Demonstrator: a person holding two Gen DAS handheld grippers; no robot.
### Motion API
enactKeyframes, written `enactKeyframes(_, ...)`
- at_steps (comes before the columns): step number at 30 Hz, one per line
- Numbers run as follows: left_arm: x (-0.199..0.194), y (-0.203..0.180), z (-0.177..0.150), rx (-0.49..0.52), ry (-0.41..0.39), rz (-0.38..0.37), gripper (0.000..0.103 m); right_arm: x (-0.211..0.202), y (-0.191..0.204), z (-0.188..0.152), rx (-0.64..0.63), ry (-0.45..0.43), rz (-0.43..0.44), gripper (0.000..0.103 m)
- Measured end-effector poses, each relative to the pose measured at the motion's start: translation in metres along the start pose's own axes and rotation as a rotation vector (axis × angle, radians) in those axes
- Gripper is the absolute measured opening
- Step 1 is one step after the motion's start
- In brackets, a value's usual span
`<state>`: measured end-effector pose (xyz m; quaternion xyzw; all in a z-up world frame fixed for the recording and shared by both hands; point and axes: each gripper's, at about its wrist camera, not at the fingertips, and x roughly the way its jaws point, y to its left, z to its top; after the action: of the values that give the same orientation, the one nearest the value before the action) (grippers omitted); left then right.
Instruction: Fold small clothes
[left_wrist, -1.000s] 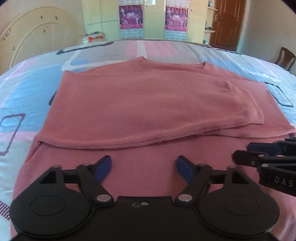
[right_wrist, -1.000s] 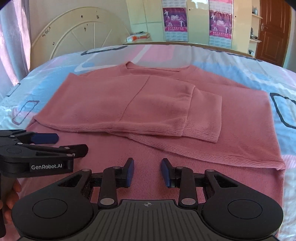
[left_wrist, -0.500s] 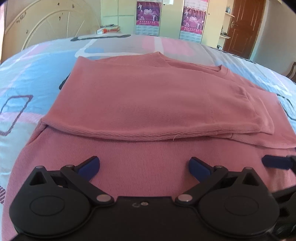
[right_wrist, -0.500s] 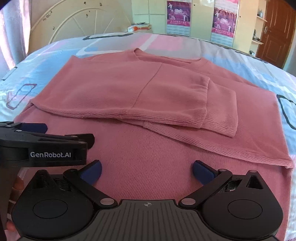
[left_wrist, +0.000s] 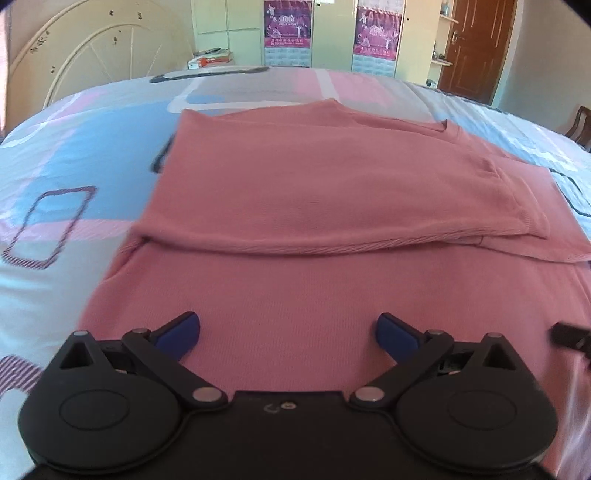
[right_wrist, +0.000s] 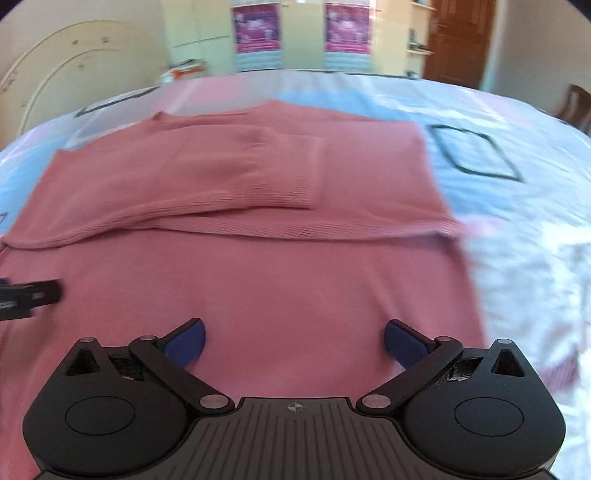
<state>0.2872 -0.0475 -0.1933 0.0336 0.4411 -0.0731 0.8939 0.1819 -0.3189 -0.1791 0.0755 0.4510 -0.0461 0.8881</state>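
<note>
The pink sweater lies flat on the bed, sleeves folded across it, and both the left gripper and the right gripper, jaws just opened wide and empty above its near part, should probably take this soft, light knit by the near hem corners.

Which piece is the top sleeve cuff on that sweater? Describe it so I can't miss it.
On the patterned bed lies one pink sweater, sleeves folded across it. The top cuff is the ribbed band right of centre, ending short of the sweater's right edge, over the longer sleeve beneath.
</note>
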Motion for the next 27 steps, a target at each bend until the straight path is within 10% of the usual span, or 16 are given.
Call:
enactKeyframes(5, -0.032, 0.007, -0.009, 0.009, -0.019, -0.065, 0.098, -0.042, 0.015, -0.011, -0.003, -0.057, 0.094, 0.090)
enactKeyframes(14, -0.059, -0.008, -0.044, 0.103, 0.005, -0.116, 0.085, -0.066, 0.071, -0.051, -0.084, -0.007, 0.223, 0.045)
enactKeyframes(16, -0.055, -0.004, -0.054, 0.105, 0.036, -0.124, 0.069, -0.059, 0.076, -0.057, -0.095, 0.017, 0.213, 0.039)
enactKeyframes(27, -0.069, 0.029, -0.085, 0.124, -0.002, -0.097, 0.069, -0.086, 0.034, -0.105, -0.078, 0.030, 0.060, 0.034)
